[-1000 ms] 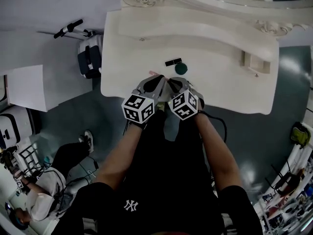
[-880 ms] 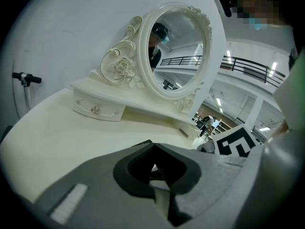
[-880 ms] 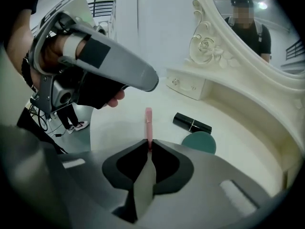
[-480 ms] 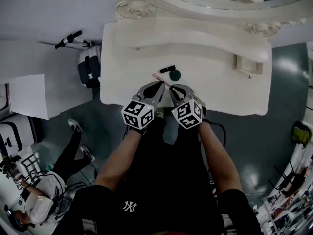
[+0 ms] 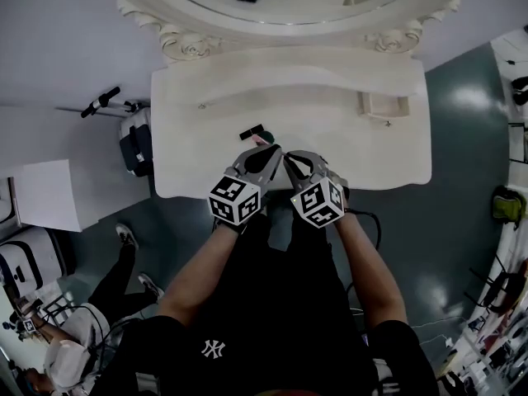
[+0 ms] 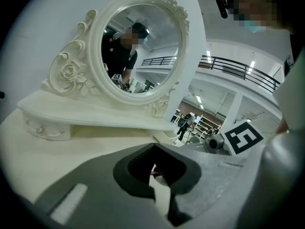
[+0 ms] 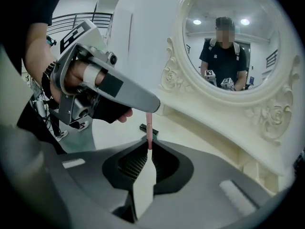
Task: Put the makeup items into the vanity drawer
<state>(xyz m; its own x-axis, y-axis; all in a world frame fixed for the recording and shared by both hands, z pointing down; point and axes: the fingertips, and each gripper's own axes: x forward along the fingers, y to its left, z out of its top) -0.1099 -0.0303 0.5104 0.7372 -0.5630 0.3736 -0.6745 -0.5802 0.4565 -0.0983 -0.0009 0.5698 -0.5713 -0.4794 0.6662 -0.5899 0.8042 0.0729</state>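
Pink makeup pencil (image 7: pixel 149 128) spans between left gripper (image 6: pixel 155 168) and right gripper (image 7: pixel 149 149), both fingers pinching its ends.

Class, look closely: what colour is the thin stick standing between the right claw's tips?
Pink. The stick shows best in the right gripper view.

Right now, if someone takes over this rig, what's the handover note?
Left gripper: shut on one end of the slim pink makeup stick.
Right gripper: shut on its other end; the stick is over the cream vanity top.
Small black rectangular case: lying on the top, just beyond the grippers.
Small cream drawer: pulled open at the right; no item seen in it.
Done: drawer open. Left: stick, then case, into the drawer.
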